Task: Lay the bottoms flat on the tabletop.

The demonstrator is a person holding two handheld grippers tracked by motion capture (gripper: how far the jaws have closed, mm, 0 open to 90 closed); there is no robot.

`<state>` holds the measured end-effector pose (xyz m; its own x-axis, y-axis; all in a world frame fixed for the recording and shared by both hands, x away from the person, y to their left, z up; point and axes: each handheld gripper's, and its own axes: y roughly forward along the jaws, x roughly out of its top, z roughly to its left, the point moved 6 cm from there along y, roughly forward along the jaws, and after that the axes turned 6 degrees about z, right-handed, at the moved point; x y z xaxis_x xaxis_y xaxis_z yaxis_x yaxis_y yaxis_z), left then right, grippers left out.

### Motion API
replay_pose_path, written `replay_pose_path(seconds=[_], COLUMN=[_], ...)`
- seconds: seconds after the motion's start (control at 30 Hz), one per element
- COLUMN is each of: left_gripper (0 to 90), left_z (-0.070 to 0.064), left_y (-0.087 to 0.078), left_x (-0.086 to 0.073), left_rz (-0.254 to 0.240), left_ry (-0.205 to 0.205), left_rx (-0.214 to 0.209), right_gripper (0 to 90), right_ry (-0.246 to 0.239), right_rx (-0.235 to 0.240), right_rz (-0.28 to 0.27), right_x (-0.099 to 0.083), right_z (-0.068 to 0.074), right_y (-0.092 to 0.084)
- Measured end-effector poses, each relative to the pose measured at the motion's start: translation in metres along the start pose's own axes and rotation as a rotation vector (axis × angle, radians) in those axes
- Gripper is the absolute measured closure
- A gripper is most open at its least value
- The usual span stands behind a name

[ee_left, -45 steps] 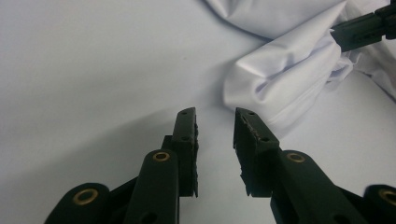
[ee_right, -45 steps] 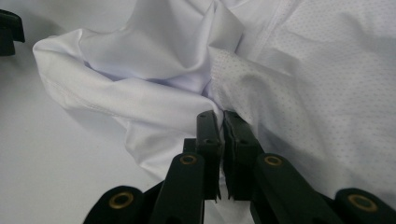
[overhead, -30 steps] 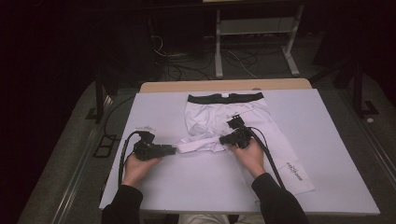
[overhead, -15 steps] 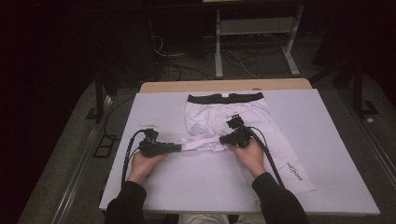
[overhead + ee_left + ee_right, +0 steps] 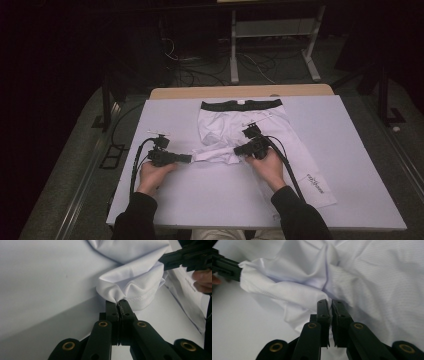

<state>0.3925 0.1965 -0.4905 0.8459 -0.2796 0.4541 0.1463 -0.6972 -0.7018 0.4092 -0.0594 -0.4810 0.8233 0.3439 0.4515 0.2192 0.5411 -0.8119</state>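
Closing left gripper (image 5: 119,305) now pinches leggings' (image 5: 235,125) hem, waistband pointing away.

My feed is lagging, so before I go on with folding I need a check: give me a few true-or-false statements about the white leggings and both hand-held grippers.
1. The left hand-held gripper is shut on the hem of the white stretch-fabric leggings; its jaws have just been closing. True.
2. The right hand-held gripper stands wide open above the cloth. False: its jaws are closed on a fold of the fabric.
3. The black waistband lies at the far end of the leggings. True.
4. The leggings lie on a bare wooden tabletop. False: they lie on a pale lilac board.
5. Both legs lie straight. False: one is folded up across the garment, and the other lies stretched out.
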Motion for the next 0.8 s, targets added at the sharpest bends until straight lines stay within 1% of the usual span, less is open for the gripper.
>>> replay_pose_path(seconds=[0.03, 0.07, 0.1, 0.13, 0.2, 0.27, 0.3, 0.33, 0.37, 0.47, 0.5, 0.53, 0.57, 0.6, 0.63, 0.67, 0.7, 0.8], left_gripper=[88.5, 88.5, 88.5, 88.5, 88.4, 88.3, 88.4, 88.4, 88.4, 88.3, 88.3, 88.3, 88.2, 88.2, 88.2, 88.2, 88.2, 88.1], left_z=[0.0, -0.001, -0.001, -0.001, -0.001, -0.001, 0.0, 0.0, 0.001, 0.003, 0.002, 0.002, 0.002, 0.002, 0.002, 0.002, 0.002, 0.003], left_y=[-0.002, -0.005, -0.008, -0.01, -0.016, -0.021, -0.023, -0.024, -0.023, -0.021, -0.02, -0.019, -0.018, -0.017, -0.016, -0.016, -0.016, -0.016], left_x=[-0.002, -0.003, -0.003, -0.003, -0.003, -0.004, -0.004, -0.004, -0.004, -0.004, -0.004, -0.003, -0.003, -0.003, -0.003, -0.003, -0.002, -0.003], left_rz=[0.016, 0.025, 0.024, 0.022, 0.014, -0.002, -0.009, -0.014, -0.014, -0.013, -0.016, -0.015, -0.012, -0.012, -0.013, -0.017, -0.018, -0.021], left_ry=[0.012, 0.027, 0.037, 0.036, 0.057, 0.052, 0.05, 0.048, 0.042, 0.037, 0.033, 0.032, 0.035, 0.037, 0.037, 0.034, 0.03, 0.023], left_rx=[0.029, 0.056, 0.068, 0.082, 0.141, 0.146, 0.147, 0.15, 0.148, 0.144, 0.14, 0.14, 0.144, 0.144, 0.14, 0.132, 0.128, 0.125], right_gripper=[83.6, 83.6, 83.7, 83.7, 83.4, 82.7, 81.0, 81.0, 78.9, 69.3, 68.7, 67.3, 63.3, 63.3, 62.9, 60.3, 59.9, 57.9], right_ry=[-0.011, -0.011, -0.019, -0.032, -0.033, -0.022, -0.022, -0.022, -0.029, -0.019, -0.02, -0.02, -0.017, -0.017, -0.014, -0.014, -0.017, -0.016], right_rx=[0.011, 0.011, 0.014, 0.018, 0.038, 0.085, 0.1, 0.1, 0.094, 0.074, 0.071, 0.071, 0.052, 0.052, 0.045, 0.037, 0.038, 0.051], right_rz=[-0.004, -0.004, -0.004, -0.007, -0.01, -0.012, -0.015, -0.015, -0.02, -0.047, -0.072, -0.072, -0.089, -0.089, -0.103, -0.136, -0.152, -0.165], right_x=[0.0, 0.0, 0.001, 0.002, 0.005, 0.007, 0.009, 0.009, 0.01, 0.013, 0.015, 0.015, 0.017, 0.017, 0.018, 0.021, 0.022, 0.023], right_z=[0.006, 0.006, 0.008, 0.011, 0.016, 0.02, 0.024, 0.024, 0.025, 0.025, 0.022, 0.022, 0.017, 0.017, 0.015, 0.014, 0.013, 0.016], right_y=[-0.004, -0.004, -0.007, -0.008, -0.01, -0.011, -0.012, -0.012, -0.012, -0.008, -0.002, -0.002, 0.005, 0.005, 0.007, 0.009, 0.009, 0.007])
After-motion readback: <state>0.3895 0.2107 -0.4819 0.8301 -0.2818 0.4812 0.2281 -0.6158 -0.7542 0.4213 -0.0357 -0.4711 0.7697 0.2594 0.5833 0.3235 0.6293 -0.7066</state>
